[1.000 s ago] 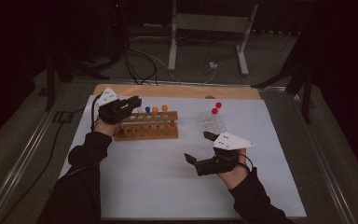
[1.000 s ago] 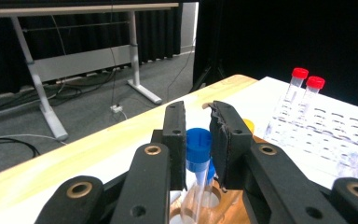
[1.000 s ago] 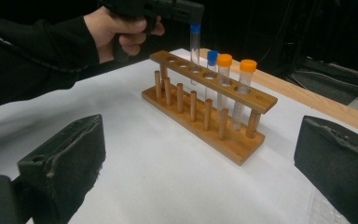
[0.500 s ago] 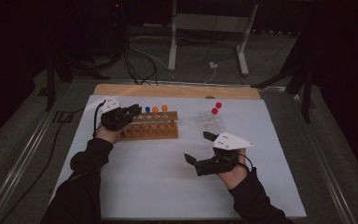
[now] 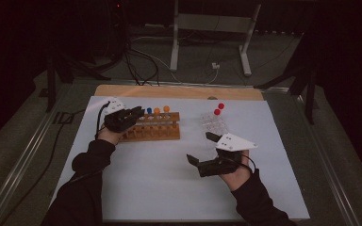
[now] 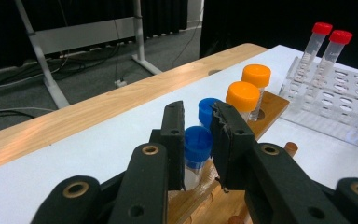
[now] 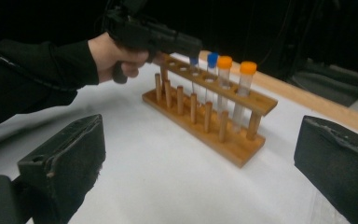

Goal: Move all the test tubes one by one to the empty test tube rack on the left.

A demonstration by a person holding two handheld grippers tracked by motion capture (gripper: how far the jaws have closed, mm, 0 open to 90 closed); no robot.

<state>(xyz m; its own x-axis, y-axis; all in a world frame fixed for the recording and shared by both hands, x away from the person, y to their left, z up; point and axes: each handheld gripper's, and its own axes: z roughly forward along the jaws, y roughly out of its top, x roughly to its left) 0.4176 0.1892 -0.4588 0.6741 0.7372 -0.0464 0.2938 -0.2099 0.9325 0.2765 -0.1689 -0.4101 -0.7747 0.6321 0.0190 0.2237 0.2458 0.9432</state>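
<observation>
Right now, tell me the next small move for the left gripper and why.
Probably lift straight up. The left gripper has its jaws on either side of the blue-capped tube that stands in the wooden rack, and they look closed on the cap; a second blue cap stands close behind.

A dim lab or test room set up for recording. A wooden tube rack (image 5: 152, 128) with blue- and orange-capped tubes (image 6: 244, 97) and a clear plastic rack (image 5: 213, 124) with red-capped tubes (image 6: 320, 29) stand on a white-covered counter (image 5: 160, 174). Behind it are black curtains, loose cables (image 5: 141, 66) on a grey floor and a metal stand (image 5: 207, 23)
</observation>
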